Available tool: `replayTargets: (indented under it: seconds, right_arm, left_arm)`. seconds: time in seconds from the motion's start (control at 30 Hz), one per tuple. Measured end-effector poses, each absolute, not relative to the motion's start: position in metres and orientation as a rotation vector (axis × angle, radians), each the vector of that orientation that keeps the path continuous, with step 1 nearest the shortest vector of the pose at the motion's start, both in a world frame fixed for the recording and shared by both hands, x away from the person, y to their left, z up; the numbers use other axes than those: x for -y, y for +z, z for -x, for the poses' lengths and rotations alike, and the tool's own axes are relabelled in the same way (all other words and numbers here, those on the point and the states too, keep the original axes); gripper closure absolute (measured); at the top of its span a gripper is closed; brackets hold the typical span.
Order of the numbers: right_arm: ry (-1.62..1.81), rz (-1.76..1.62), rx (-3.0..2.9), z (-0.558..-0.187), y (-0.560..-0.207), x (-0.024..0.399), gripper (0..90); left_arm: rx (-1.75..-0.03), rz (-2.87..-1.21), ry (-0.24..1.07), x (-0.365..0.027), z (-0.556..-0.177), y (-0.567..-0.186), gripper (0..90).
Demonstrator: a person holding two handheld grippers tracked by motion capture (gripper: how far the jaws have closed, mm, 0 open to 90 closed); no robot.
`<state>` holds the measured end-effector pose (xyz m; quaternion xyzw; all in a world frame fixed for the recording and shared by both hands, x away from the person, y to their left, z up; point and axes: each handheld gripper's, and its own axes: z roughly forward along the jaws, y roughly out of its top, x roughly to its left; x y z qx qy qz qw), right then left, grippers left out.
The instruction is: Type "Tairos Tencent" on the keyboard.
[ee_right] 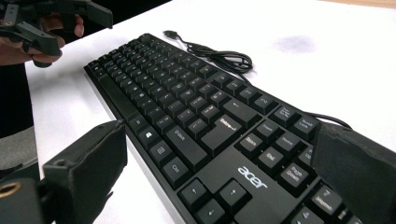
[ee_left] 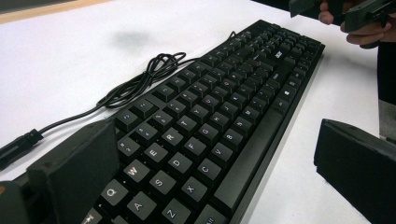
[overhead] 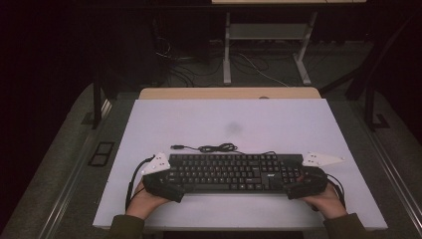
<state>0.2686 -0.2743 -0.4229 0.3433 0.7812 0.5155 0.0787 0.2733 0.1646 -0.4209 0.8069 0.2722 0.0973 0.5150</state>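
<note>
Black keyboard (overhead: 234, 173) sits flat near the front of the white desk (overhead: 229, 122). Left gripper (overhead: 166, 185) is at its left end, right gripper (overhead: 303, 185) at its right end. Both are spread wide, jaws straddling the keyboard's ends front to back; actual contact can't be confirmed. The gripper views show the key legends and acer logo (ee_right: 252, 178), while the high view shows the coiled cable (overhead: 215, 148) behind the keyboard.

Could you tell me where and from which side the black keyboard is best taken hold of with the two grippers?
Probably by its two short ends. The keyboard lies flat and long across the white table, so the left gripper suits the left end and the right gripper the right, each coming in from the side, jaws open across front and back edges. Mind the cable behind it.
</note>
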Motion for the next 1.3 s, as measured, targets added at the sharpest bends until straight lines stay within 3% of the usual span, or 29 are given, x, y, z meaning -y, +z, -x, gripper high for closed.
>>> replayTargets:
  seconds: [1.3]
  right_arm:
    - [1.599, -0.961, -2.388, -0.288, -0.418, 0.234, 3.7]
  left_arm:
    - [-0.676, -1.922, 0.254, -0.166, -0.272, -0.420, 0.0]
